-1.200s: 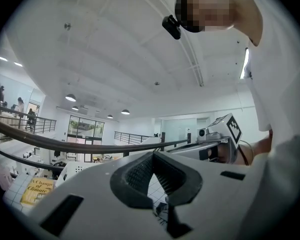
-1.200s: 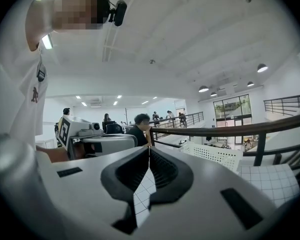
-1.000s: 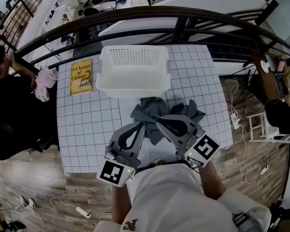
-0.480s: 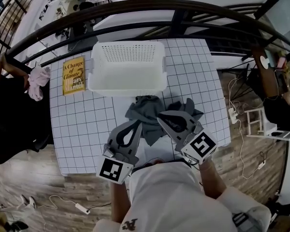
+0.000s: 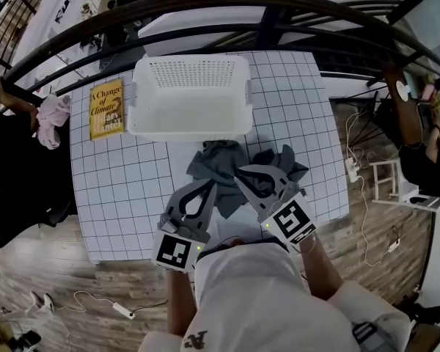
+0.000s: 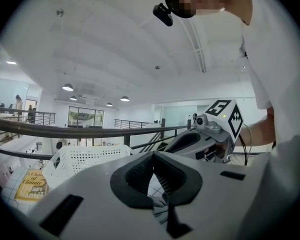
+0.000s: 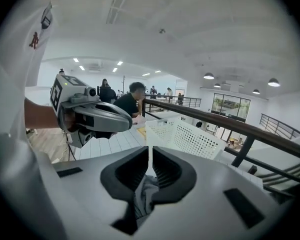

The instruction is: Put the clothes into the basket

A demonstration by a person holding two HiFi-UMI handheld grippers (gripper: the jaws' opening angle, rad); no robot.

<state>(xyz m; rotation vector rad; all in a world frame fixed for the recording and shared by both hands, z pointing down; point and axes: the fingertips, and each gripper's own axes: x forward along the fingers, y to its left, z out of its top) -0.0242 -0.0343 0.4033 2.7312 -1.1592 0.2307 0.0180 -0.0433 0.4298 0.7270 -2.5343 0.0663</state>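
Observation:
A grey garment (image 5: 218,163) lies crumpled on the gridded table (image 5: 125,189), just in front of the empty white perforated basket (image 5: 187,101). Both grippers reach into it side by side. In the left gripper view, my left gripper (image 6: 152,156) has its jaws together, and a fold of grey cloth (image 6: 160,206) is pinched low between them. My right gripper (image 7: 150,149) is shut the same way on grey cloth (image 7: 146,191). From the head view, the left gripper (image 5: 207,185) and right gripper (image 5: 240,173) meet the garment's near edge. The basket (image 7: 185,136) stands close ahead.
A yellow book (image 5: 106,108) lies left of the basket. A person in black (image 5: 15,174) sits at the table's left side beside pink cloth (image 5: 51,119). A dark curved railing (image 5: 205,9) runs behind the table. Cables lie on the wood floor.
Both grippers have sunk a little towards the table with the grey cloth still between their jaws. The right one has tipped further downward.

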